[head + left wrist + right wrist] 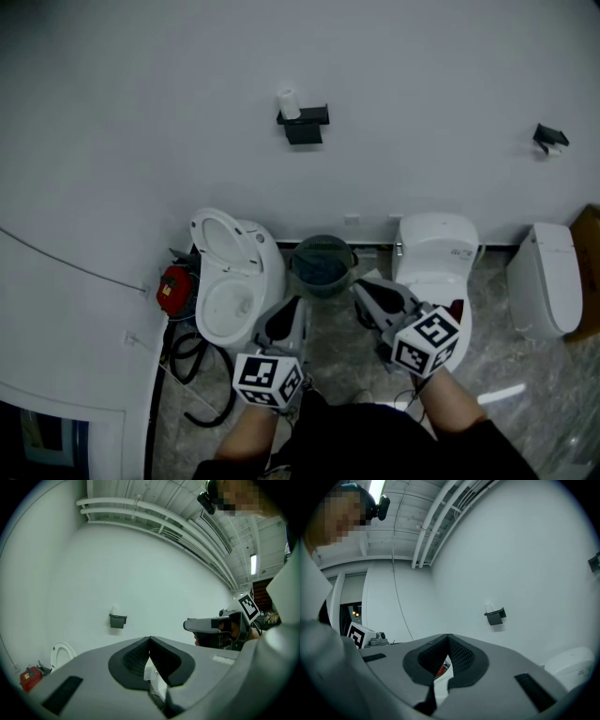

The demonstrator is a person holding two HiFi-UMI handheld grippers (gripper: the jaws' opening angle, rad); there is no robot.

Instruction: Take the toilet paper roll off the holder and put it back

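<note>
A white toilet paper roll (289, 102) stands upright on a black wall holder (306, 124), high on the pale wall. Both grippers are held well short of it, side by side above the floor. My left gripper (292, 307) is shut with nothing between its jaws. My right gripper (364, 291) is also shut and empty. In the left gripper view the roll (115, 610) and holder (117, 620) sit far off, left of the closed tips (149, 639). The right gripper view shows the holder (495, 616) and roll (489, 606) up and right of its tips (448, 637).
Below the holder, a toilet with its seat up (231, 281) stands at left, a teal bin (322, 263) in the middle, a closed toilet (437, 249) to its right and another toilet (547, 277) further right. A red object (174, 289) and black hose (201, 377) lie at left. A second black holder (550, 139) is on the wall.
</note>
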